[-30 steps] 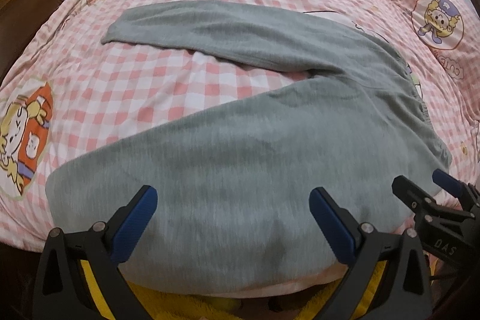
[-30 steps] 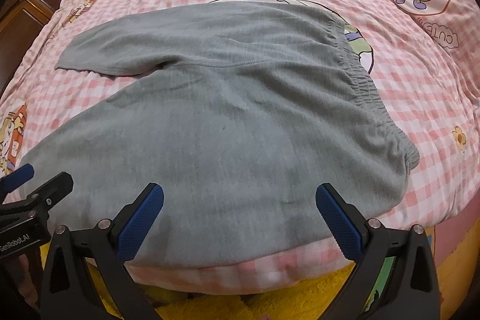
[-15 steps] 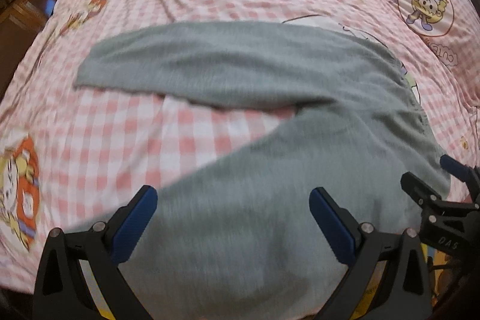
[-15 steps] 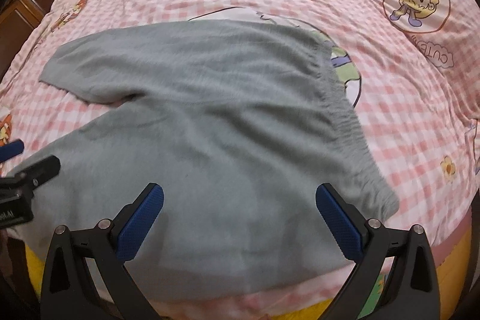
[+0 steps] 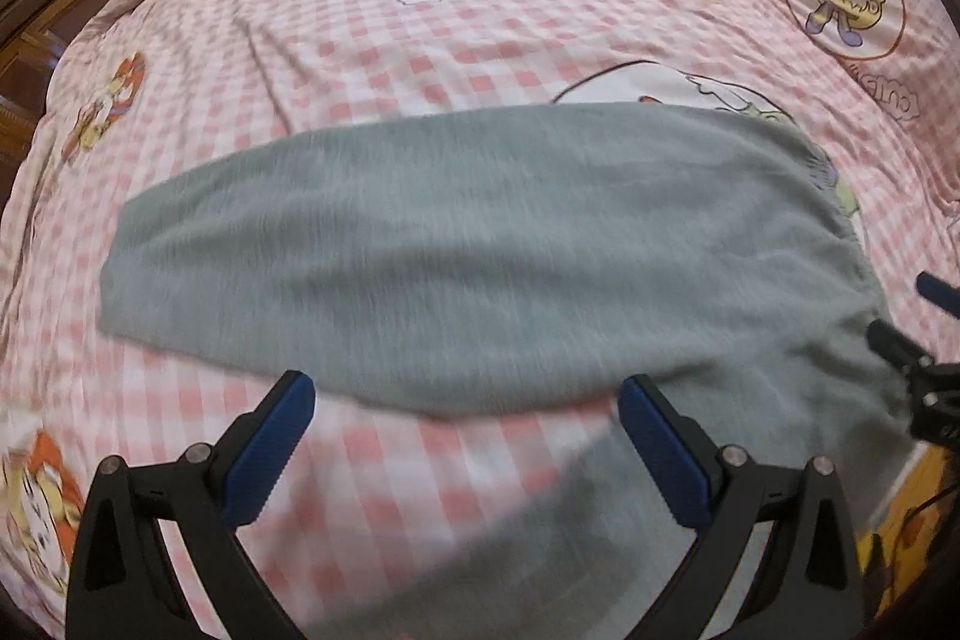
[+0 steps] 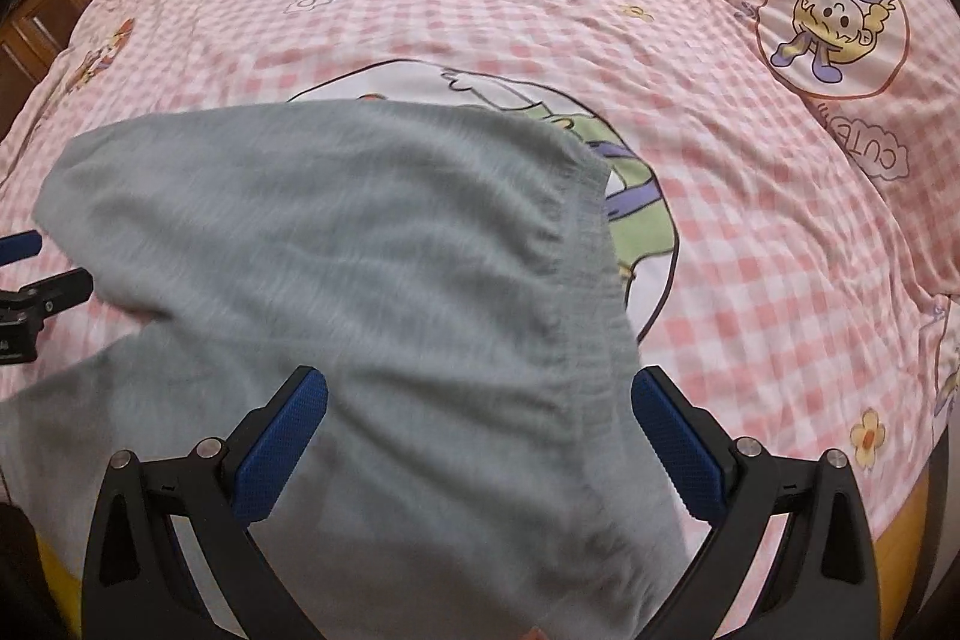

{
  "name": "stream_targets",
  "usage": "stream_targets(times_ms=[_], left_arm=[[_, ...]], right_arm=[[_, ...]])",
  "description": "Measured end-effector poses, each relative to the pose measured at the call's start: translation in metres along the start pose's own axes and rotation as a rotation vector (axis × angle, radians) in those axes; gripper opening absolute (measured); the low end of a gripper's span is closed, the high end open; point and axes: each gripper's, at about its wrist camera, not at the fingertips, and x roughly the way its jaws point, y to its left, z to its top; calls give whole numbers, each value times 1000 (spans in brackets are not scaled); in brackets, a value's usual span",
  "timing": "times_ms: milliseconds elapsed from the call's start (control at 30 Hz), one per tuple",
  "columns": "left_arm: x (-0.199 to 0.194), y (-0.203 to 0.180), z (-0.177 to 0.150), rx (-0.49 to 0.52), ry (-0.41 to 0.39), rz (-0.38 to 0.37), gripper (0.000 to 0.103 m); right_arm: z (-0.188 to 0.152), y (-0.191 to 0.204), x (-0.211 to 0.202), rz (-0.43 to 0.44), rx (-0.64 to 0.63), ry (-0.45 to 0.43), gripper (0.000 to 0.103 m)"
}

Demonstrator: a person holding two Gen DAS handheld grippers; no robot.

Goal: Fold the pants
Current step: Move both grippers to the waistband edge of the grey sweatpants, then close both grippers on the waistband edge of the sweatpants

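Pants (image 5: 468, 244) lie spread on the bed (image 5: 420, 40), grey and soft-looking, and as far as I can judge I am at the very start of the fold. From my left wrist camera one leg stretches flat across the pink checked cover, its cuff end off to the left and its upper part running right toward the gathered waistband (image 5: 840, 196); the second leg comes down toward the near edge of the bed and passes under the right side of my left gripper (image 5: 465, 436). Its fingers (image 5: 273, 451) stand wide apart with checked cover and cloth showing between them, so I hold nothing there. At the right edge of this view my other tool pokes in beside the waist end. From my right wrist camera the pants (image 6: 336, 244) fill the lower left, with the elastic waistband (image 6: 591, 268) running down toward me and the legs splitting apart near the left margin. My right gripper (image 6: 477, 436) hovers over the seat area, its fingers (image 6: 282, 448) also spread wide and closed on nothing; I cannot tell whether the tips touch the fabric. No fold is made yet: the legs still lie apart in a V. What I reckon is left is to lay one leg over the other, then double the length.
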Motion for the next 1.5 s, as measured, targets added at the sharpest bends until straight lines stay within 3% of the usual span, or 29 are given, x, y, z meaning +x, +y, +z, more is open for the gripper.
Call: stream_targets(times_ms=[200,367,667,833,1000,1167,1367,1433,1500], left_arm=[[32,14,30,71,38,-2,103],[52,23,65,185,38,-23,103],[84,46,117,242,23,-24,95],[108,56,126,259,68,-39,70],[127,66,130,292,116,-64,70],[144,77,133,257,168,-118,73],[148,74,127,280,139,-98,73],[146,73,124,274,131,-114,67],[142,71,121,274,120,-152,40]], right_arm=[[27,-8,20,-4,-28,5,103],[50,-10,42,-27,-85,24,103],[85,-16,66,-26,-124,6,102],[98,-21,84,3,-124,30,98],[110,-22,106,30,-167,99,96],[120,-19,124,55,-173,131,96],[117,-21,142,77,-154,160,96],[118,-20,141,77,-150,151,96],[115,-20,139,81,-143,137,84]])
